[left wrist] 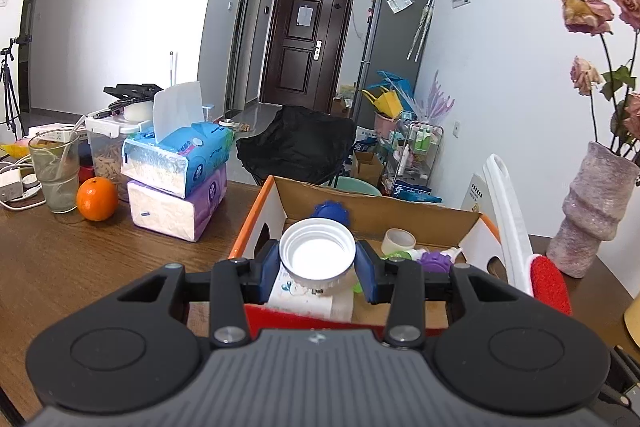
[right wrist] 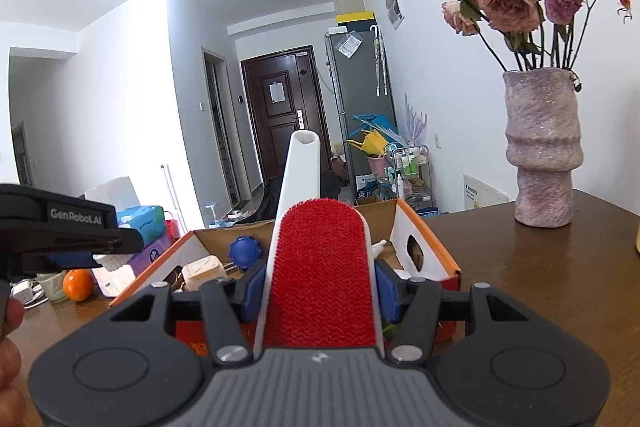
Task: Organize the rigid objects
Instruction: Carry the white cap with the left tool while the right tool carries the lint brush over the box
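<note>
The cardboard box (left wrist: 376,215) has its near wall and much of its floor hidden behind the left tongs (left wrist: 318,267). The lint brush (right wrist: 320,267) hides the box's middle in the right wrist view. The print on the tissue packs (left wrist: 180,163) is too small to read. The picture's edge cuts off the dried roses (left wrist: 592,11).

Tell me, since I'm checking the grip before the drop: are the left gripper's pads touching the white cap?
Touching. The left wrist view shows the left gripper with both blue pads pressed against opposite sides of the white cap, no gap visible.
</note>
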A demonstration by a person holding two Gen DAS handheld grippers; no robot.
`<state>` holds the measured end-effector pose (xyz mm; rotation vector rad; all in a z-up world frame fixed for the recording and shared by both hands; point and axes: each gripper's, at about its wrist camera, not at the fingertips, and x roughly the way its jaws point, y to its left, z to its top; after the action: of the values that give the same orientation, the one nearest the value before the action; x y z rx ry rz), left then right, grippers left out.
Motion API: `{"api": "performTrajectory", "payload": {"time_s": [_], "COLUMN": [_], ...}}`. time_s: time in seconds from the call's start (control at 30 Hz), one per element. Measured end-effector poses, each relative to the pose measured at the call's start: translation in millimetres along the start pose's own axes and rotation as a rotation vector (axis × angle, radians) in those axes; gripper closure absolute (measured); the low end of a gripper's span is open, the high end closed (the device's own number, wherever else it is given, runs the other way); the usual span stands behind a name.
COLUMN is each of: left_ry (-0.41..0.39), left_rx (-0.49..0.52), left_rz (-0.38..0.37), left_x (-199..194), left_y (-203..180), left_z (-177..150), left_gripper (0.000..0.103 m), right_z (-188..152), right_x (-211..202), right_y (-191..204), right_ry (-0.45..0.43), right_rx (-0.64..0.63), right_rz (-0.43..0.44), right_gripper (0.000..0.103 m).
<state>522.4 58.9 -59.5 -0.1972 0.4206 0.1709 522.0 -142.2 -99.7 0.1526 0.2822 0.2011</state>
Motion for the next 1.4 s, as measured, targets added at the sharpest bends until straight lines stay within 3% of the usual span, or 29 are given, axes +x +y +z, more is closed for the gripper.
{"api": "performTrajectory", "payload": {"time_s": [1.0,1.4], "left_ry": [0.005,0.039], "left_rx": [0.060,0.150], "left_rz": [0.022,-0.012], "left_x": [88,119], "left_y": [-12,-37], "left_z": [27,18], "left_gripper": [0.062,0.062], "right_z": [31,32], "right_x": [95,124], "right_y": [-10,-19], "right_ry": [-0.026,0.007], "right_rx": [-0.007,-0.031], "right_rz": [-0.011,-0.051], "right_gripper": [0.048,0.048]}}
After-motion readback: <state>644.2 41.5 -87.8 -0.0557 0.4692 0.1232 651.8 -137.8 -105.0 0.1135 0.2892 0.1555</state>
